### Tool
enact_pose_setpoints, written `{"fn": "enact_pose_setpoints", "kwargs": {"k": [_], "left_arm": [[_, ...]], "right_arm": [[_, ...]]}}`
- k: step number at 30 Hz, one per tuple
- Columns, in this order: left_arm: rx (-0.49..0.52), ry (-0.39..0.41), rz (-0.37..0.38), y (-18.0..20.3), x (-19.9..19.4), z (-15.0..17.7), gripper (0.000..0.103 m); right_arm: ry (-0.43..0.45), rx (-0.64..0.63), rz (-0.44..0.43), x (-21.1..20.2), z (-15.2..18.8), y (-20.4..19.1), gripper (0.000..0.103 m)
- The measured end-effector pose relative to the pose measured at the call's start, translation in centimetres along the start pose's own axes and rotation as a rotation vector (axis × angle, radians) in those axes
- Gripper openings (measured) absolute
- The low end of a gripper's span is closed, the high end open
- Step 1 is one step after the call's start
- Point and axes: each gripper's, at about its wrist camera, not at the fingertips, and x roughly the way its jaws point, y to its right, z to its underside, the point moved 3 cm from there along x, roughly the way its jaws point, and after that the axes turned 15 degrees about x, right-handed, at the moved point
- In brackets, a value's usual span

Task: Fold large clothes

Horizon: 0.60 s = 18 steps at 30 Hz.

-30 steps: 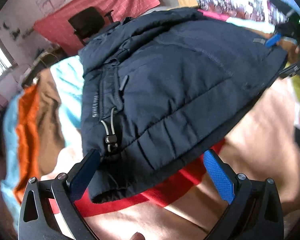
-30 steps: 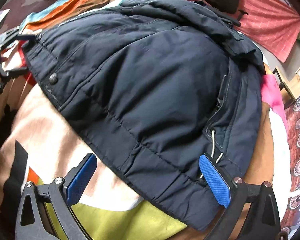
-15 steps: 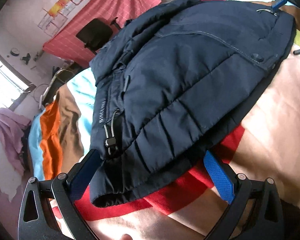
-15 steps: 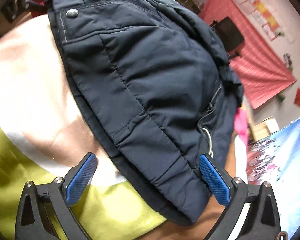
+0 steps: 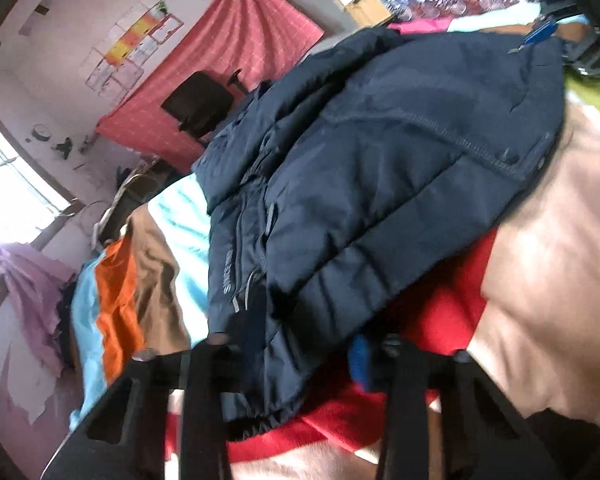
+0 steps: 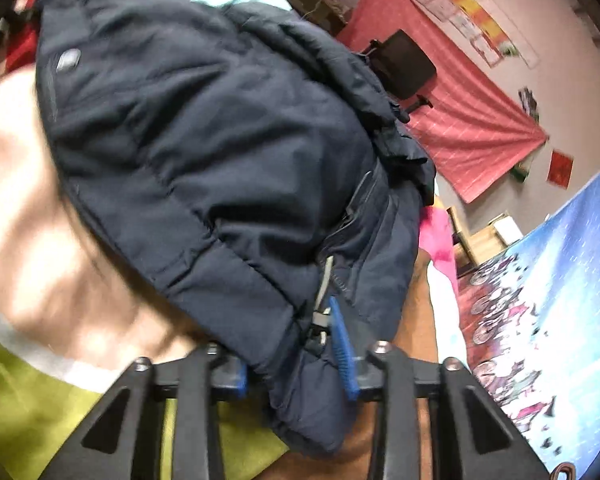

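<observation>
A dark navy padded jacket (image 5: 380, 168) lies on a bed covered with a multicoloured sheet (image 5: 552, 272); it also fills the right wrist view (image 6: 204, 152). My left gripper (image 5: 296, 360) is shut on the jacket's bottom hem at one corner, near the drawcord. My right gripper (image 6: 292, 356) is shut on the hem at the other corner, beside a grey cord toggle (image 6: 320, 316). The right gripper's blue fingertip (image 5: 540, 34) shows far off in the left wrist view, at the jacket's far corner. The fabric bulges between both pairs of fingers.
A black office chair (image 5: 198, 104) stands before a red cloth backdrop (image 5: 236, 48) beyond the bed. A window (image 5: 8, 184) and purple cloth (image 5: 28, 288) are at left. A blue patterned hanging (image 6: 552, 320) is at the right. Orange, brown and cyan stripes (image 5: 140, 280) lie beside the jacket.
Both grippers were open around the hem corners; now both have closed on the hem. The views have tilted and blurred, and the hem corners look bunched.
</observation>
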Motion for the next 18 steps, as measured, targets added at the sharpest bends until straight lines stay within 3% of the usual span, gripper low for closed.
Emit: {"fn": "enact_pose_setpoints", "kwargs": {"k": [3, 10, 13, 18], "left_arm": [[-0.025, 0.027, 0.047, -1.3, -0.5, -1.3, 0.016], [-0.118, 0.086, 0.124, -7.9, -1.0, -5.2, 0.009], [-0.163, 0.120, 0.105, -12.0, -1.2, -7.9, 0.008], [-0.302, 0.131, 0.092, -18.5, -0.2, -11.7, 0.007]], "right_arm": [[-0.010, 0.079, -0.060, -0.9, -2.0, 1.2, 0.011], [-0.006, 0.242, -0.167, -1.7, -7.3, 5.0, 0.009], [0.002, 0.314, -0.198, -1.8, -9.9, 7.3, 0.009], [0.085, 0.387, -0.185, -2.9, -15.3, 12.0, 0.009]]}}
